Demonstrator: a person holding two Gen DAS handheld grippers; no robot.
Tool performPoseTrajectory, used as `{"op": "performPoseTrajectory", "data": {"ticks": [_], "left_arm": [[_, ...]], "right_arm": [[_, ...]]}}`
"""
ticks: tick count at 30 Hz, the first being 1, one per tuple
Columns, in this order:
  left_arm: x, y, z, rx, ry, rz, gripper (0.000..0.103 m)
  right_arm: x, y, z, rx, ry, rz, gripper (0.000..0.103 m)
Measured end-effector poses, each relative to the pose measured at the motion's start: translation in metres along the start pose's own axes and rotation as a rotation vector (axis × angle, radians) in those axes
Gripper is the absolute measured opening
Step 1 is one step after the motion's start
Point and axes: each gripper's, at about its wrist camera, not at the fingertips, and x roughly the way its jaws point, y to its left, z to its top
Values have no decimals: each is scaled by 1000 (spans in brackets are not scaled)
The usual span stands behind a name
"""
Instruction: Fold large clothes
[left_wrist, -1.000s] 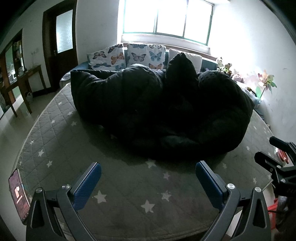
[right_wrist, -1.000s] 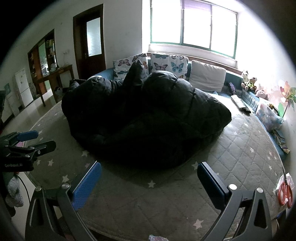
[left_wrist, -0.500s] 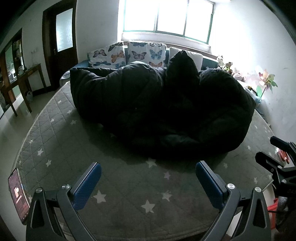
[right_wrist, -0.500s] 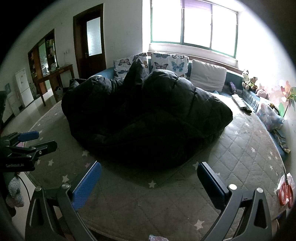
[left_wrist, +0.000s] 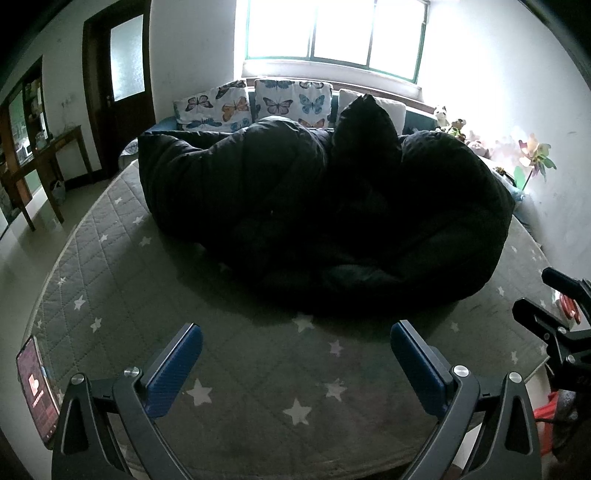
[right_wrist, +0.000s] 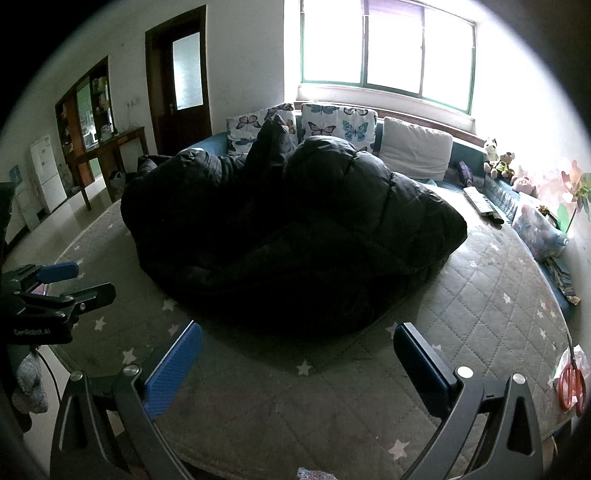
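A large black puffy coat (left_wrist: 314, 218) lies in a crumpled heap on the grey star-patterned mattress (left_wrist: 236, 354); it also shows in the right wrist view (right_wrist: 291, 236). My left gripper (left_wrist: 295, 362) is open and empty, held over the mattress a little short of the coat's near edge. My right gripper (right_wrist: 297, 363) is open and empty, also short of the coat. The right gripper shows at the right edge of the left wrist view (left_wrist: 554, 314), and the left gripper at the left edge of the right wrist view (right_wrist: 70, 284).
A phone (left_wrist: 37, 391) lies on the mattress's near left corner. Red scissors (right_wrist: 572, 384) lie at its right edge. Butterfly pillows (right_wrist: 340, 123), a white cushion (right_wrist: 415, 153), a remote (right_wrist: 480, 201) and soft toys (right_wrist: 498, 162) line the far side. A wooden table (right_wrist: 110, 147) stands left.
Both grippers have moved slightly toward the coat; the coat looks a little larger. Both stay open and the coat has not moved.
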Motion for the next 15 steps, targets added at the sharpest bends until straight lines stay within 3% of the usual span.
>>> {"op": "performPoseTrajectory", "data": {"ticks": [15], "left_arm": [[5,0,2,4,7,0,103]], "right_arm": [[9,0,0,4,7,0,103]]}}
